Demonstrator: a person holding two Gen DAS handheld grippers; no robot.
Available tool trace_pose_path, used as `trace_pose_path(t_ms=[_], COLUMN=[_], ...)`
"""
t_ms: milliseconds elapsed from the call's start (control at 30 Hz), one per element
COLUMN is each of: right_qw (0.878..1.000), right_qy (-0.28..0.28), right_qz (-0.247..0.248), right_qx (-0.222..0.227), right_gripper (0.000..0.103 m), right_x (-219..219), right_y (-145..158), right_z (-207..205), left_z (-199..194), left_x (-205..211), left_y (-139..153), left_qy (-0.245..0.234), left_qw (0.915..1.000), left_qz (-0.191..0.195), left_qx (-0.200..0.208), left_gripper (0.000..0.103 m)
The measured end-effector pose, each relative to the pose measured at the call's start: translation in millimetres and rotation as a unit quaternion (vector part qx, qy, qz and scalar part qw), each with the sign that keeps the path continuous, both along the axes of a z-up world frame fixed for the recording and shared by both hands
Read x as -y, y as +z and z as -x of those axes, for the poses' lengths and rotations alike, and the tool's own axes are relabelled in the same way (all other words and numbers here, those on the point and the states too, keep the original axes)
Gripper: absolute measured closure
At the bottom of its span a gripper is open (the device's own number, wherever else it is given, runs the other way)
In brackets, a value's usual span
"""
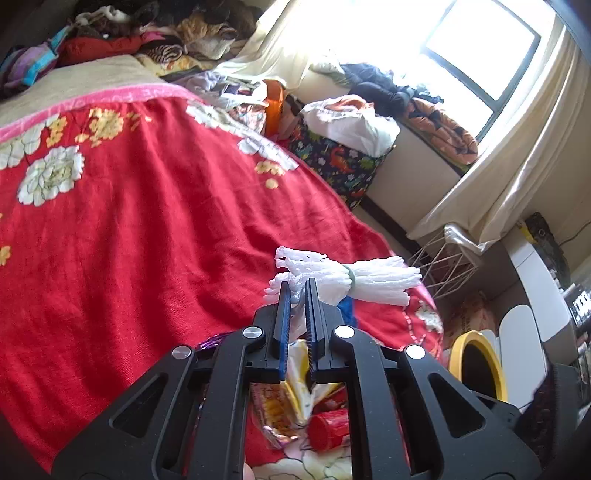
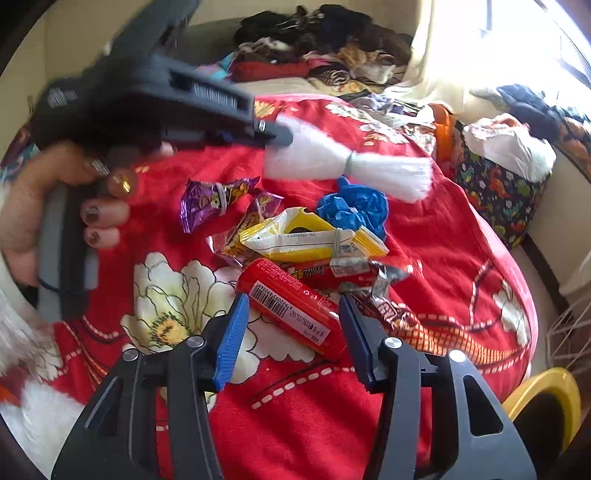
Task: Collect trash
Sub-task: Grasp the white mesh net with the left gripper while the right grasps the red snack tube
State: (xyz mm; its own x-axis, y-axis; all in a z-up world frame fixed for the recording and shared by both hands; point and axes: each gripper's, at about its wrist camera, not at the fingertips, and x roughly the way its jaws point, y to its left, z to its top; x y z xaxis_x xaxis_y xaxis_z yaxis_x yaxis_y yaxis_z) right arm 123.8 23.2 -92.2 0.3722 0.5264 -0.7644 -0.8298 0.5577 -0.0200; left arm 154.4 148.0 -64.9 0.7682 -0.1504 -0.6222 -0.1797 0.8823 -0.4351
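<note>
My left gripper (image 1: 297,286) is shut on a white foam net bundle (image 1: 354,275) tied with a band and holds it above the red floral bedspread (image 1: 147,229). The right wrist view shows that bundle (image 2: 347,166) lifted over a trash pile. My right gripper (image 2: 293,306) is open, its jaws on either side of a red tube with a barcode (image 2: 291,301) lying on the bed. Behind the tube lie a yellow and white wrapper (image 2: 310,240), a crumpled blue bag (image 2: 354,210), a purple wrapper (image 2: 210,199) and a red wrapper (image 2: 347,271).
A yellow-rimmed bin (image 2: 543,402) stands on the floor at the bed's right; it also shows in the left wrist view (image 1: 476,362). A white wire basket (image 1: 443,266) stands by the curtain. A dinosaur-print hamper (image 1: 343,158) and piled clothes (image 1: 155,33) lie beyond the bed.
</note>
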Motion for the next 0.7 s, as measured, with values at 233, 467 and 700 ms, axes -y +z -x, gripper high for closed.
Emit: trace_pose_path(t_ms=[233,467,700], right_qw=[0.994,0.997,0.997], right_qy=[0.069,0.055,0.013], right_qz=[0.088,0.051,-0.039], right_qx=[0.005,-0.019,-0.068], right_gripper=[0.044,0.064,0.072], right_x=[-25,-25,3], right_y=[-25,-28,-9], right_z=[-15,-8,9], left_z=[17,26,32], left_x=[1,2,8], left_y=[30,44,43], left_qy=[0.009,0.013,0.009], left_qw=[0.9991,0.9983,0.9984], left_qz=[-0.005,-0.027,-0.03], left_qx=[0.04,0.051,0.048], left_gripper=[0.099,0.099,0.099])
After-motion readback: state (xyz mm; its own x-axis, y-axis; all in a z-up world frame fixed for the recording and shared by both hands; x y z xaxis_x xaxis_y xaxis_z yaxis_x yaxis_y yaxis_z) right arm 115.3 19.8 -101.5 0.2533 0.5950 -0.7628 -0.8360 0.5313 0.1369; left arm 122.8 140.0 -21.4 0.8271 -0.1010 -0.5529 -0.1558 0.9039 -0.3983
